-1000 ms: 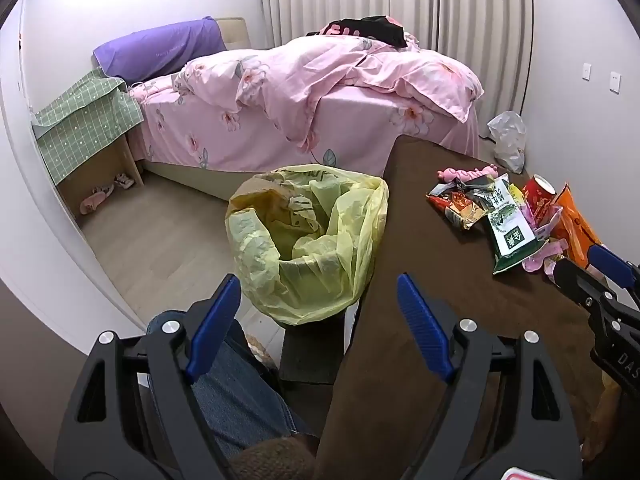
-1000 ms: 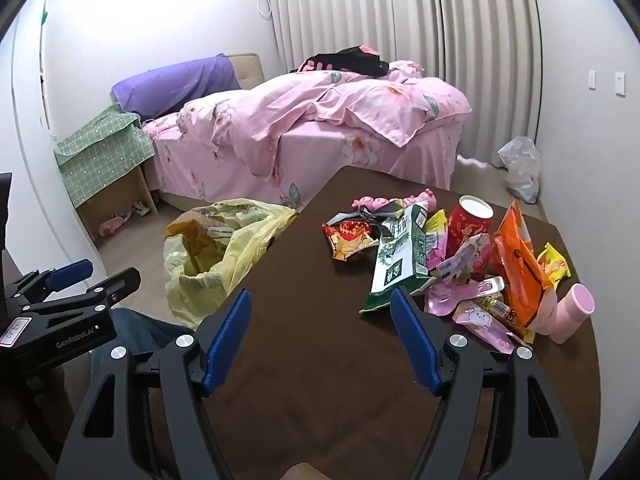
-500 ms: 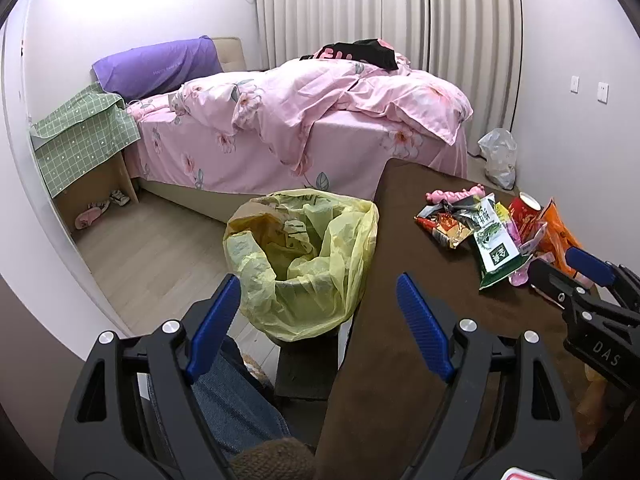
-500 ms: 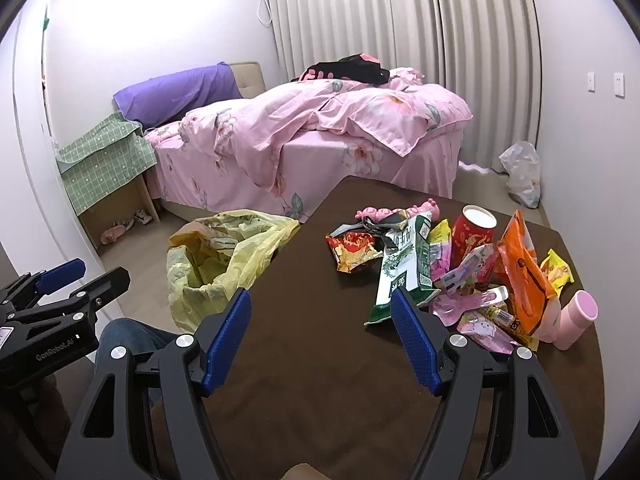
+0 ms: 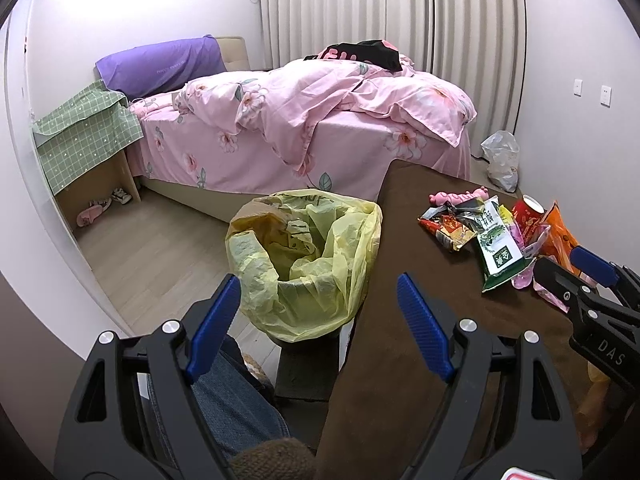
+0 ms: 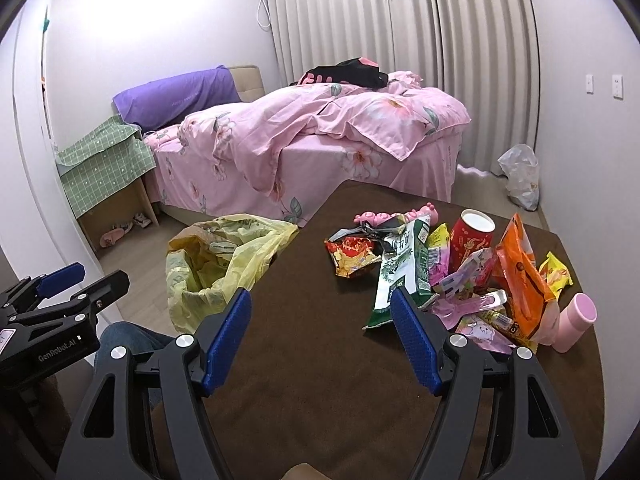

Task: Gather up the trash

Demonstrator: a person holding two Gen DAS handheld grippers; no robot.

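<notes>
Trash point(image 6: 448, 276): heap of wrappers on the far right of the brown bench point(image 6: 304, 352); green packet point(image 6: 404, 268) nearest, orange bag point(image 6: 520, 280) to its right, red can point(image 6: 472, 236) upright behind, pink cup point(image 6: 574, 322) lying at the right edge.
Small red wrapper point(image 6: 350, 254): left end of the heap, flat on the cloth.
Bin bag point(image 5: 304, 264): yellow, mouth wide, just beside the bench's left edge, on a dark stand.
Right claw point(image 6: 320, 344): released, blue pads spread wide, nothing between; hovering above the bench, near the green packet.
Left claw point(image 5: 318, 328): released, empty; held near the bag and the bench edge.
Knee point(image 5: 224, 404): in jeans, under the left claw.
Bed point(image 6: 304, 140): pink floral covers, far behind bench and bag.
</notes>
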